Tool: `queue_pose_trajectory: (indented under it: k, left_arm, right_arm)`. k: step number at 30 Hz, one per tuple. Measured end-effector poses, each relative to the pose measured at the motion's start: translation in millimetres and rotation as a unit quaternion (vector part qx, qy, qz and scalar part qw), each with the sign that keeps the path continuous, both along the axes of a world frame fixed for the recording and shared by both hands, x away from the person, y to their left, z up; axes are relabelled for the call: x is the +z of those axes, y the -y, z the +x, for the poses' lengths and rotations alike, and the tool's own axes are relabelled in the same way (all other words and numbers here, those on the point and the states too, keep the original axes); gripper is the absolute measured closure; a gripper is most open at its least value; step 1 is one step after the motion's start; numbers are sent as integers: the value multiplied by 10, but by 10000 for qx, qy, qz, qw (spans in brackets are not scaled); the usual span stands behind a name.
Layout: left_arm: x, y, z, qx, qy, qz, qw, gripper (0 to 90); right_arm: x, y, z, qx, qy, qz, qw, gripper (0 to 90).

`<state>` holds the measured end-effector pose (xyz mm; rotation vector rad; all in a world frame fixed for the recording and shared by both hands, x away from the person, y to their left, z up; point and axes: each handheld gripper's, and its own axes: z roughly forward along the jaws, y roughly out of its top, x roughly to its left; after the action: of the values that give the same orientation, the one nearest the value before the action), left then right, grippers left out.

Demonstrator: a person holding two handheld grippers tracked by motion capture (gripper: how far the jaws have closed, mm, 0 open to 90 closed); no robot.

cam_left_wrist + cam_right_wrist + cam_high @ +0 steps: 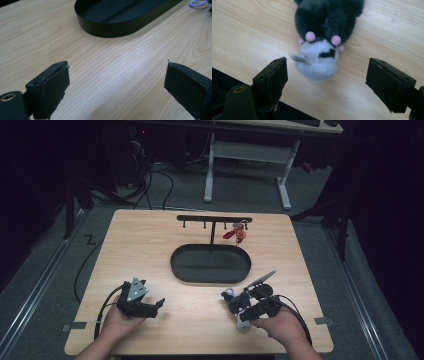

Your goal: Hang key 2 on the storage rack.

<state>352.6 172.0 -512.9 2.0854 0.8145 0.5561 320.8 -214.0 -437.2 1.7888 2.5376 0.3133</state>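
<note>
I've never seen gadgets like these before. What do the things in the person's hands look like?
Both are black handheld tongs. The left tongs carry a grey three-cornered plate on top and trail a black cable. The right tongs have a white part low on the body and a black cable too. Each ends in two blocky black jaws with flat pads.

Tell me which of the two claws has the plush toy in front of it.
The right claw: the dark and white plush toy lies on the table just ahead of its open jaws. The left claw faces bare wood and the black tray.
</note>
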Motion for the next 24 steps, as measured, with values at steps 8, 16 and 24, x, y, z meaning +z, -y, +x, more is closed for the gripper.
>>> queue_pose_trajectory:
  k: [8,16,24]
  left_arm:
    - [-4,3,2,-20,-17,3,10000,66]
    - [-10,-1,11,-19,-39,-23,10000,66]
    - [-1,-15,8,-12,-46,-24,10000,67]
  right_arm:
    - [-260,-165,88,81,-140,-124,9998,197]
    - [-435,-227,160,104,-230,-248,9994,346]
    - [-358,-254,173,192,-26,-370,9991,478]
